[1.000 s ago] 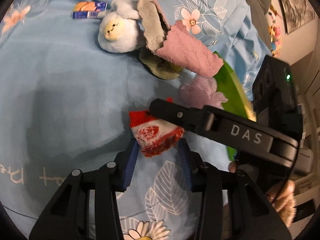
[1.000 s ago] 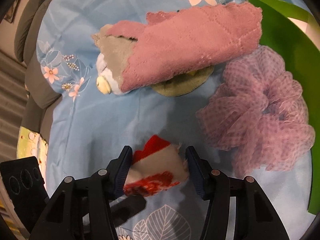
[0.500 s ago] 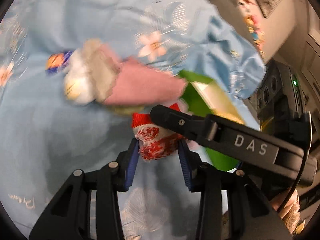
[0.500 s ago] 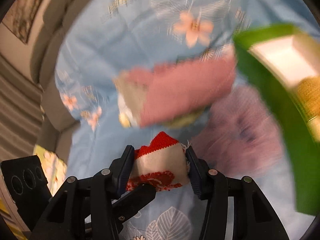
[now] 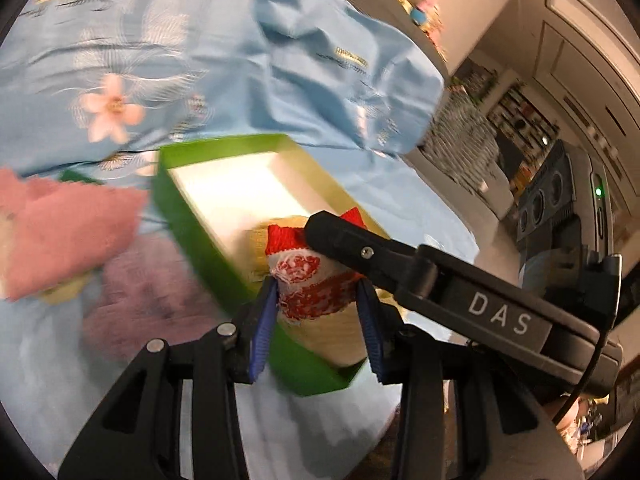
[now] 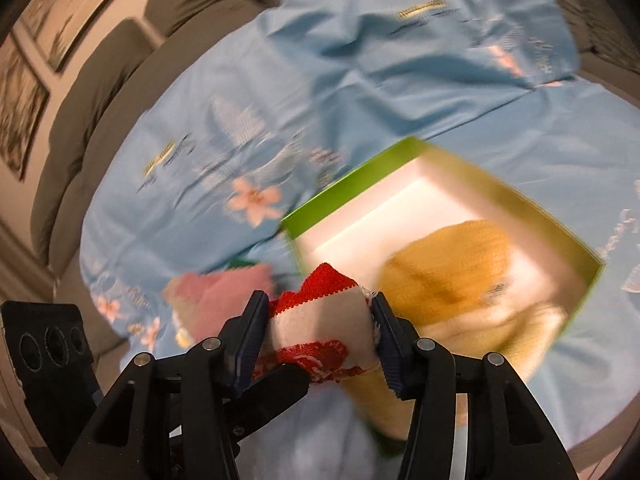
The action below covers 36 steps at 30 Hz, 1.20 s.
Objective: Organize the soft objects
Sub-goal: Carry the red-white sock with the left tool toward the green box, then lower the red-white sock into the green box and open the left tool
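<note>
Both tools grip one small red-and-white knitted cloth bundle [image 5: 310,280], held in the air above the near end of an open green cardboard box with a white inside [image 5: 192,224]. The left tool [image 5: 316,308] has its blue-padded fingers pressed on the bundle's two sides. The right tool [image 6: 318,340] is clamped on it too, from the other direction, one of its black fingers lying across the bundle in the left wrist view. The bundle's plain red edge points away from both cameras, toward the box's far end, and its red-patterned end toward the tools; its long axis runs roughly that way. A yellow knitted cloth [image 6: 452,272] lies in the box. A blurred pink towel [image 5: 60,232] and a lilac mesh puff [image 5: 148,296] lie beside the box on the light blue flowered bedsheet [image 6: 280,92].
</note>
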Motion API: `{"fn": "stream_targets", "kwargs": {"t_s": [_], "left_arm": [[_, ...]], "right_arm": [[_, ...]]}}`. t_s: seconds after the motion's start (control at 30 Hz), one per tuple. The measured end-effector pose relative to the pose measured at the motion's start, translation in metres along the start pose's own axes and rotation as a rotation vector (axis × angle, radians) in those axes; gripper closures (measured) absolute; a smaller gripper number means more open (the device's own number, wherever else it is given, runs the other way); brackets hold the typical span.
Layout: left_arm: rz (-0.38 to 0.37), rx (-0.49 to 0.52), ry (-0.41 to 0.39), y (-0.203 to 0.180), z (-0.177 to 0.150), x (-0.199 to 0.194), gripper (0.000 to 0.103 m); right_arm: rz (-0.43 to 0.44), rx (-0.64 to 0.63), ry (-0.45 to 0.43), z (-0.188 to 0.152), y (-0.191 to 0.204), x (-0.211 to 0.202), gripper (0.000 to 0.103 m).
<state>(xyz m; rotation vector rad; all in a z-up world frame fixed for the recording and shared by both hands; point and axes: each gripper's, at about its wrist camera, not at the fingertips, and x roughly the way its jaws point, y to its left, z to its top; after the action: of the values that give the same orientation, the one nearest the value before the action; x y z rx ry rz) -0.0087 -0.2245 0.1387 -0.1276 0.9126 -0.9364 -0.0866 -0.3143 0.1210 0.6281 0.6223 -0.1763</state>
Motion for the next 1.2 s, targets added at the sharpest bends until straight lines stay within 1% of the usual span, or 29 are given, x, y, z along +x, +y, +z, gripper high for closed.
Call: {"fn": "stream_targets", "kwargs": {"t_s": [0.13, 0.2, 0.27, 0.37, 0.5, 0.6, 0.67, 0.73, 0.8, 0.9, 1.07, 1.1, 1.17, 1.2], "left_arm": [[-0.014, 0.053, 0.054, -0.030, 0.003, 0.028, 0.065], [-0.025, 0.071, 0.070, -0.037, 0.004, 0.038, 0.065], [-0.046, 0.073, 0.105, -0.044, 0.008, 0.052, 0.065], [-0.039, 0.086, 0.137, -0.054, 0.007, 0.067, 0.065], [-0.033, 0.090, 0.166, -0.055, 0.005, 0.082, 0.065], [-0.036, 0.058, 0.201, -0.045, 0.007, 0.093, 0.065], [-0.044, 0.034, 0.207, -0.039, 0.006, 0.095, 0.065], [-0.040, 0.028, 0.208, -0.034, 0.007, 0.096, 0.066], [-0.026, 0.037, 0.212, -0.031, 0.005, 0.099, 0.065], [-0.030, 0.046, 0.196, -0.031, 0.001, 0.099, 0.065], [-0.040, 0.073, 0.205, -0.029, 0.003, 0.100, 0.065], [-0.037, 0.075, 0.200, -0.029, 0.004, 0.100, 0.064], [-0.003, 0.125, 0.165, -0.033, 0.001, 0.098, 0.063], [0.010, 0.151, 0.161, -0.036, -0.001, 0.098, 0.063]], "right_arm": [[-0.032, 0.069, -0.013, 0.007, -0.033, -0.009, 0.050], [-0.064, 0.097, -0.026, 0.009, -0.046, -0.013, 0.050], [-0.104, 0.113, -0.040, 0.011, -0.057, -0.017, 0.050], [-0.113, 0.143, -0.027, 0.013, -0.072, -0.016, 0.050], [-0.163, 0.146, -0.011, 0.015, -0.080, -0.011, 0.050], [-0.159, 0.167, 0.030, 0.015, -0.089, -0.001, 0.050], [-0.157, 0.179, 0.050, 0.016, -0.090, 0.005, 0.050], [-0.174, 0.165, 0.060, 0.016, -0.086, 0.013, 0.050], [-0.196, 0.160, 0.059, 0.013, -0.084, 0.016, 0.049], [-0.241, 0.145, 0.058, 0.012, -0.082, 0.018, 0.049], [-0.255, 0.151, 0.050, 0.012, -0.082, 0.018, 0.049], [-0.260, 0.148, 0.050, 0.012, -0.081, 0.019, 0.049], [-0.284, 0.119, 0.049, 0.013, -0.076, 0.022, 0.049], [-0.304, 0.104, 0.045, 0.013, -0.074, 0.023, 0.049]]}}
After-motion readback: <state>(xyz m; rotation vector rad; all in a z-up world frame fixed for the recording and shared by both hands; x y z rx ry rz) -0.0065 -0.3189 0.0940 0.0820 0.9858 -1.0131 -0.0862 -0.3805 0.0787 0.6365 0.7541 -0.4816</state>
